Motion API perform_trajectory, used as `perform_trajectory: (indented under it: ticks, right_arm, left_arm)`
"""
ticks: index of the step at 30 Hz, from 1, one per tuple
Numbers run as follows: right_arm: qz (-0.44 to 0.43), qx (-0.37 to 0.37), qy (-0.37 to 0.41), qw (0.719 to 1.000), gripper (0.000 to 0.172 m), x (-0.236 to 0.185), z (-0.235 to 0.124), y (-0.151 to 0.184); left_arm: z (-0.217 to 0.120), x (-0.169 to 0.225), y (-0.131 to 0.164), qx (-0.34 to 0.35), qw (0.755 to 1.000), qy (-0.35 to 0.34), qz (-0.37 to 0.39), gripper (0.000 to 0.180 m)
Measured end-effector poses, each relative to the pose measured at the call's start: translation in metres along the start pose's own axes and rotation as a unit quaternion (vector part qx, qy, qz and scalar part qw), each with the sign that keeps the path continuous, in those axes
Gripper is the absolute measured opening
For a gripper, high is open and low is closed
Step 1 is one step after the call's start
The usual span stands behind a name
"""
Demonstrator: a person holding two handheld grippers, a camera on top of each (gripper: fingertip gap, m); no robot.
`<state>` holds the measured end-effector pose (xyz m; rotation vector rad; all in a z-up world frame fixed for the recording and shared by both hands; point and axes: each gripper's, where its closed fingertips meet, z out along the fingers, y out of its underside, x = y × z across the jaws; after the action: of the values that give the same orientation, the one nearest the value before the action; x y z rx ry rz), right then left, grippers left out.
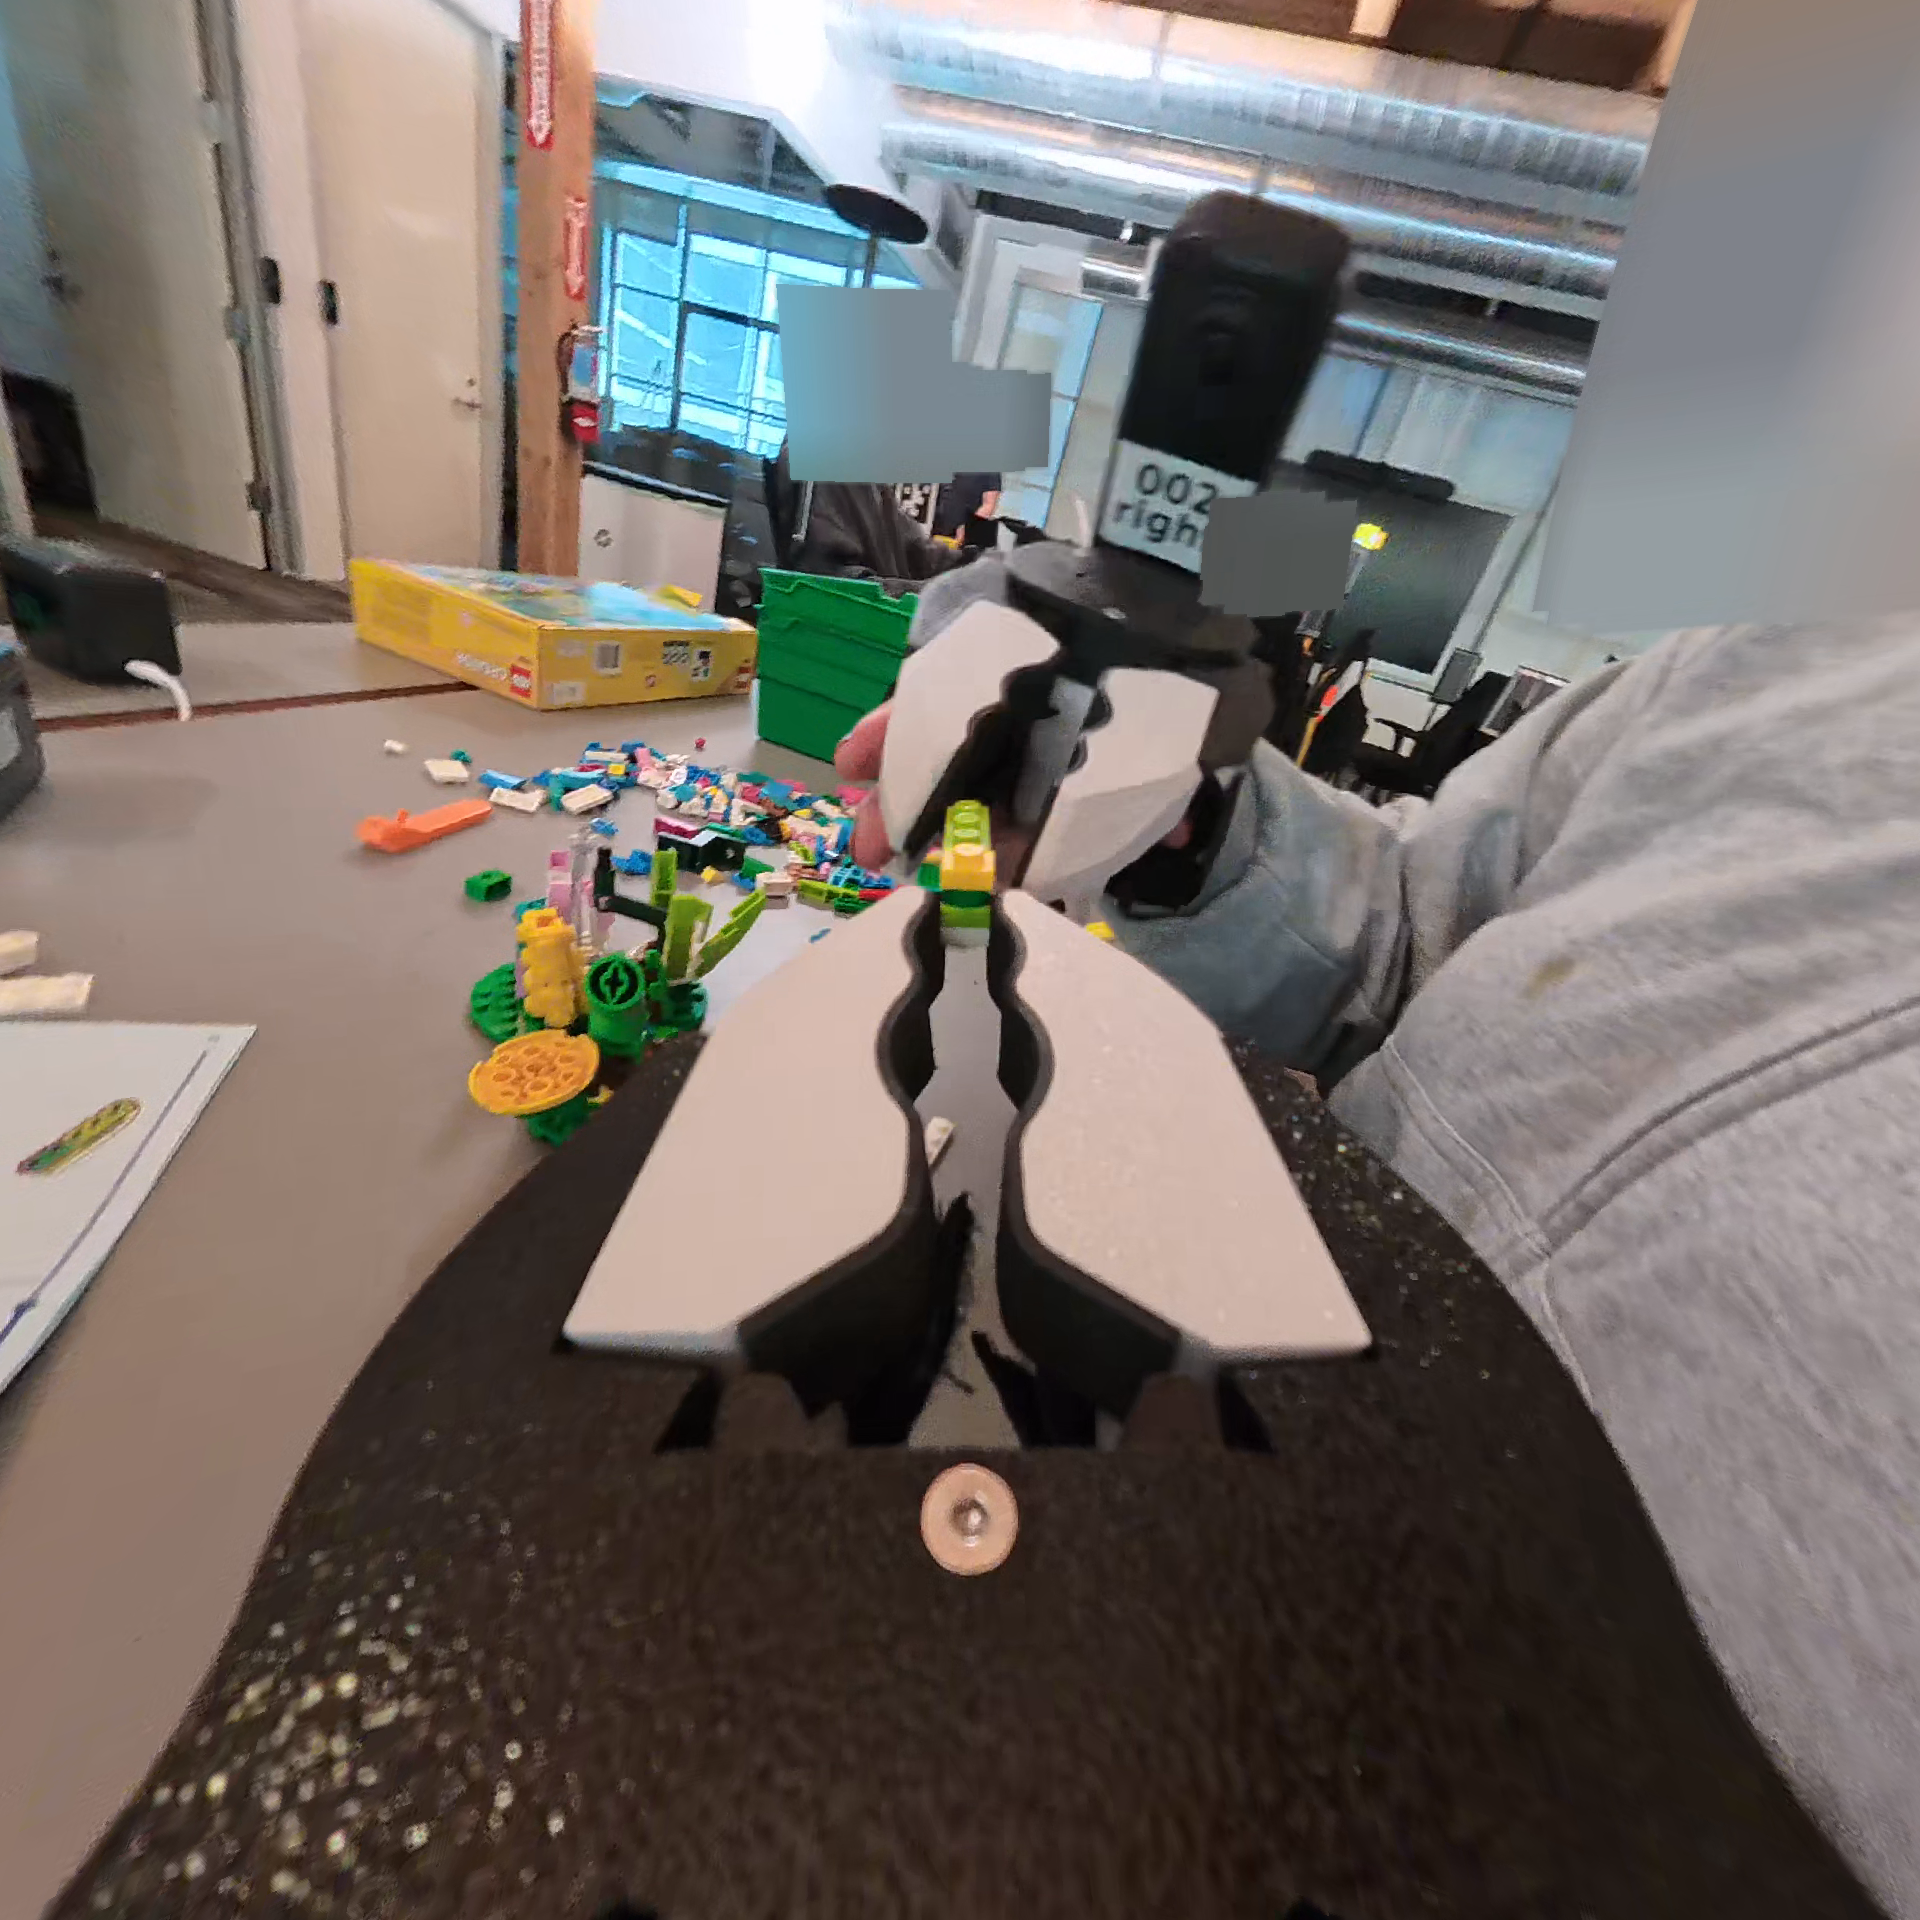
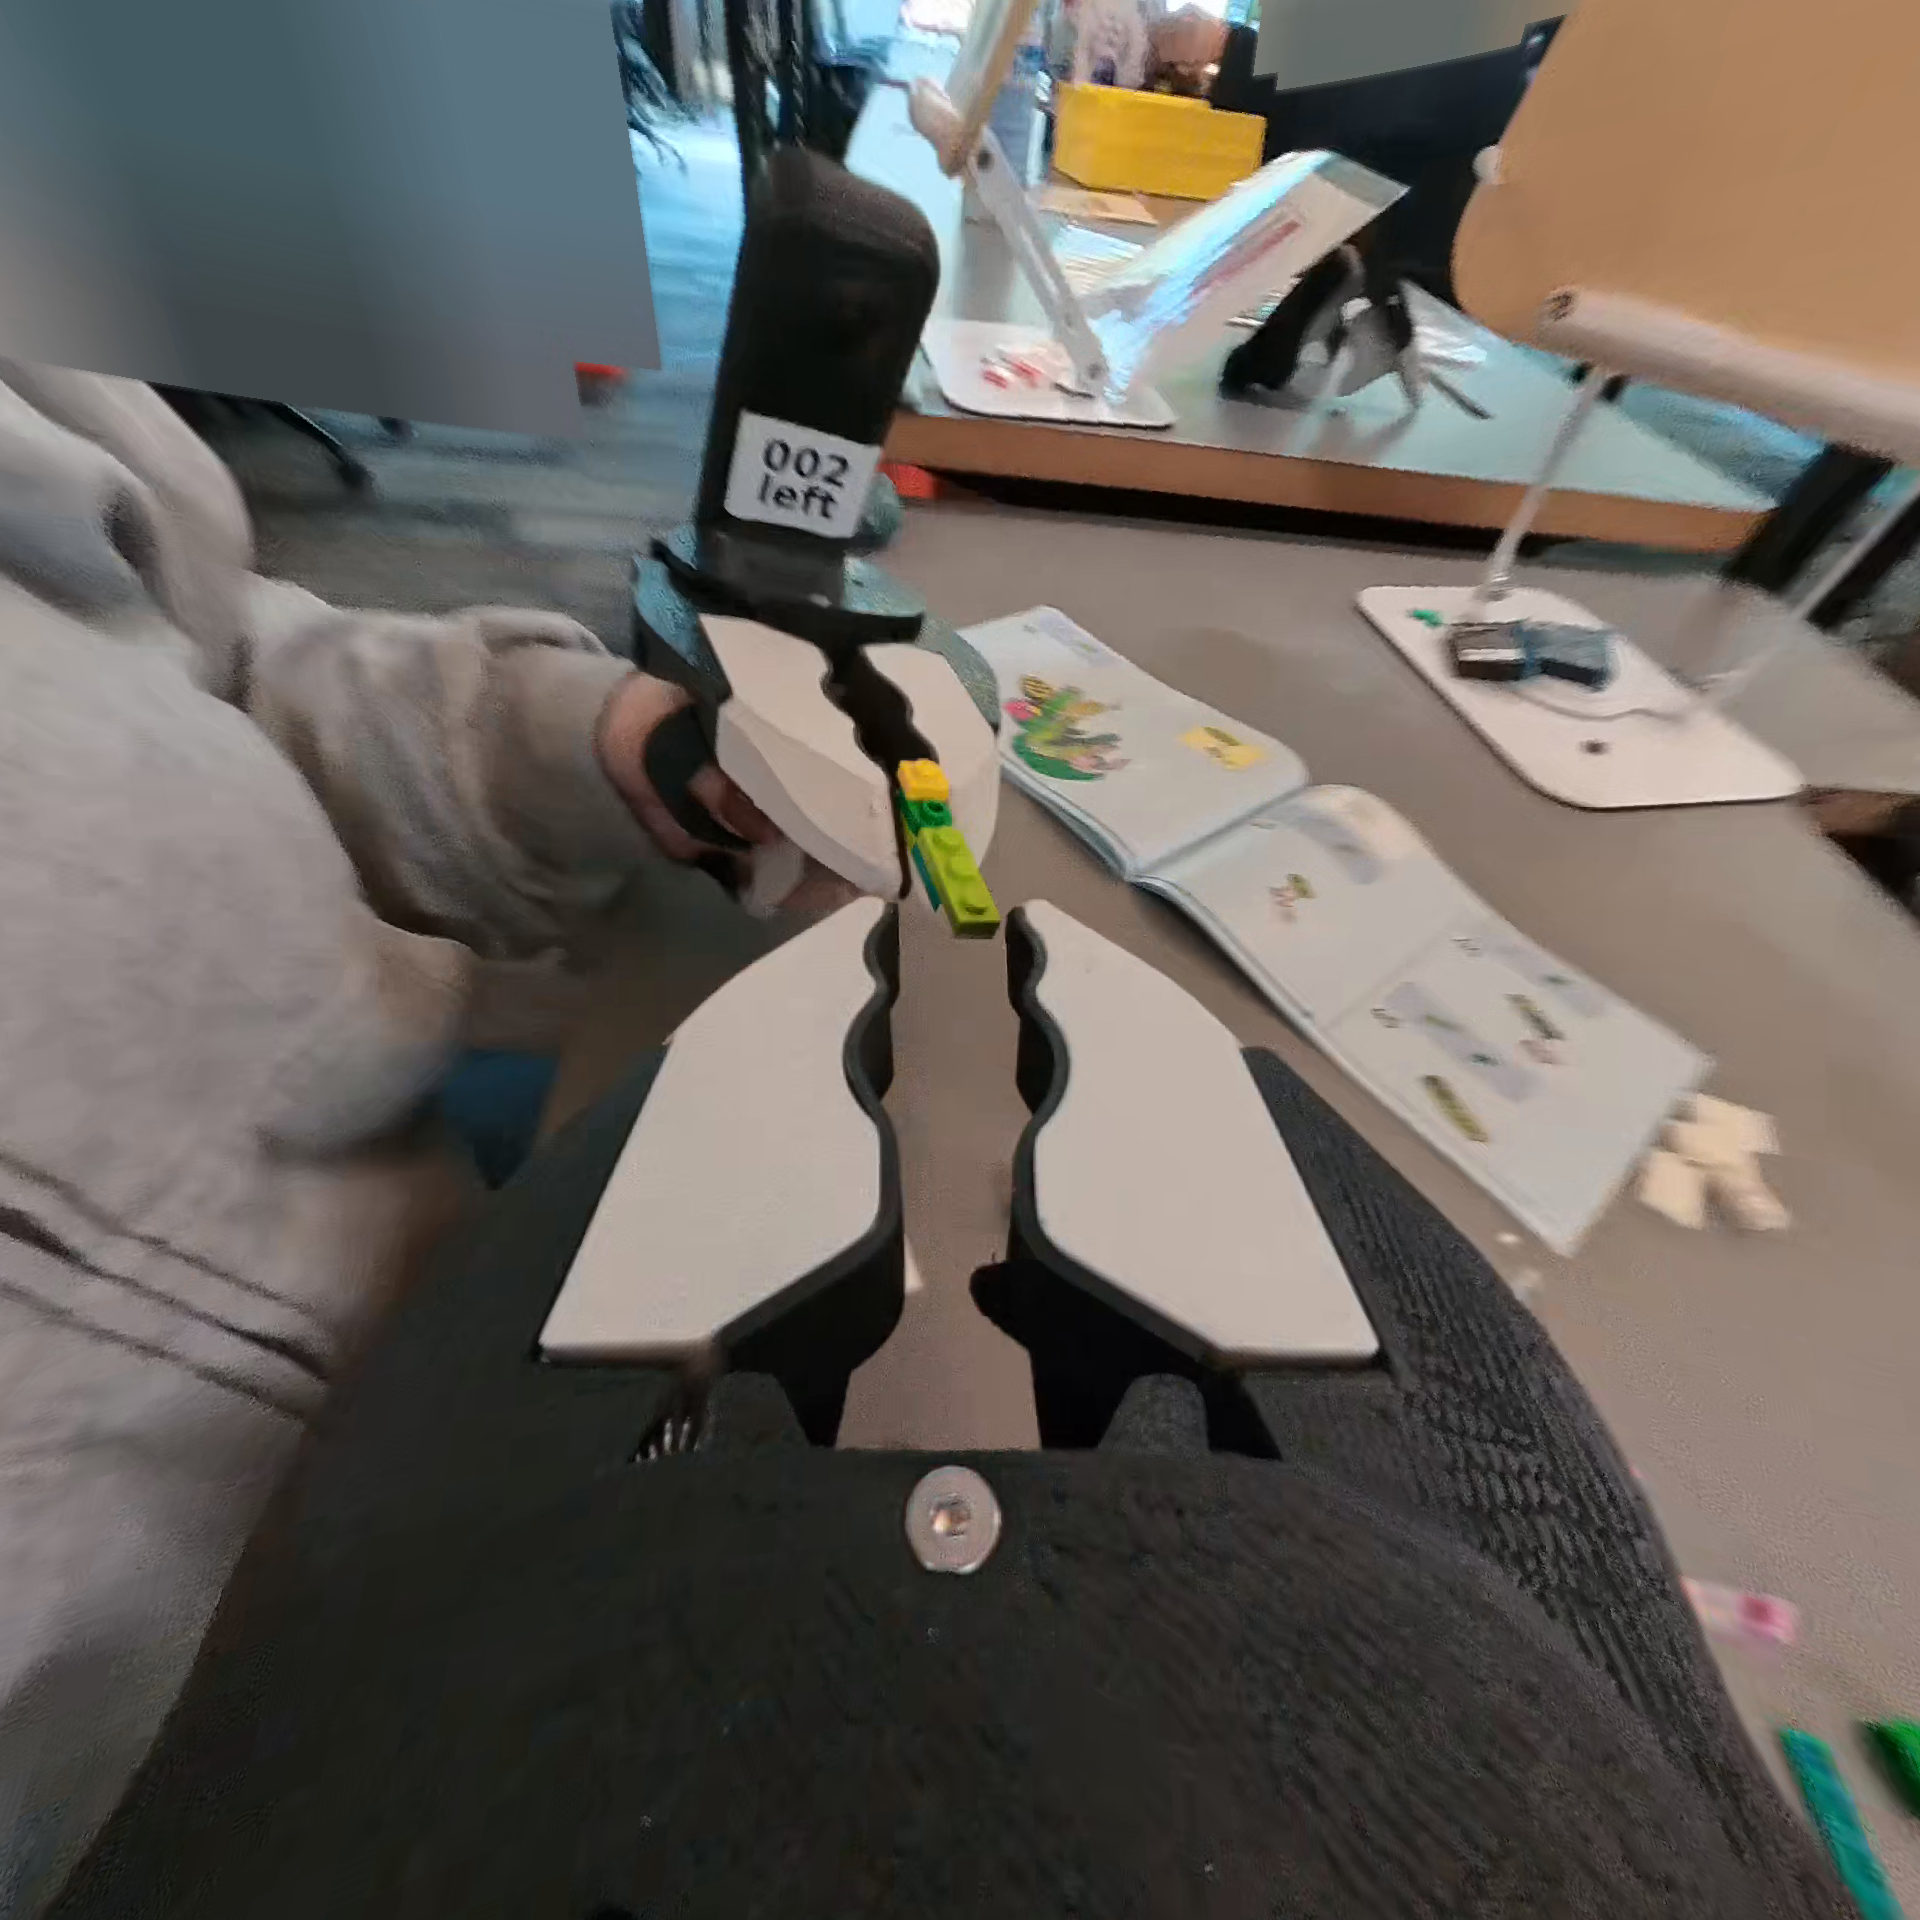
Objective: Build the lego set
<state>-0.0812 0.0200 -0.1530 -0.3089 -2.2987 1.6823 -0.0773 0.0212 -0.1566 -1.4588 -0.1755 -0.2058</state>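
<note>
Between left hand-held gripper (image 1: 961, 914) tips, brick strip (image 1: 964, 873) pointing rightward

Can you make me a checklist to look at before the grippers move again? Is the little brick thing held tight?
1. Left gripper holds the brick piece: ok, its fingers pinch the lower end.
2. Right gripper is free: ok, fingers apart, nothing between them.
3. Brick piece clear of the right fingers: ok, the lime end hangs just in front, not touching.
4. Piece is straight: not ok, it tilts.
5. Booklet is open on the table: ok.
6. Flower model is out of the way: ok, off to the left.
</note>
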Motion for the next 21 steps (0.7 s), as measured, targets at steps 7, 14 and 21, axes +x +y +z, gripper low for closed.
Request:
perform_trajectory:
  ticks: [7, 14, 21]
  right_arm:
    - [0.049, 0.024, -0.057, 0.997, 0.009, -0.012, -0.004, -0.004]
    - [0.035, -0.031, -0.007, 0.999, 0.007, 0.001, -0.019, 0.026]
    - [0.048, -0.168, 0.084, 0.981, 0.007, 0.023, -0.059, 0.108]
  left_arm:
    - [0.005, 0.012, 0.005, -0.011, 0.999, 0.028, 0.016, 0.008]
    - [0.008, -0.011, 0.016, -0.049, 0.996, -0.068, 0.039, 0.055]
    - [0.000, -0.034, 0.024, -0.069, 0.989, -0.126, 0.024, 0.069]
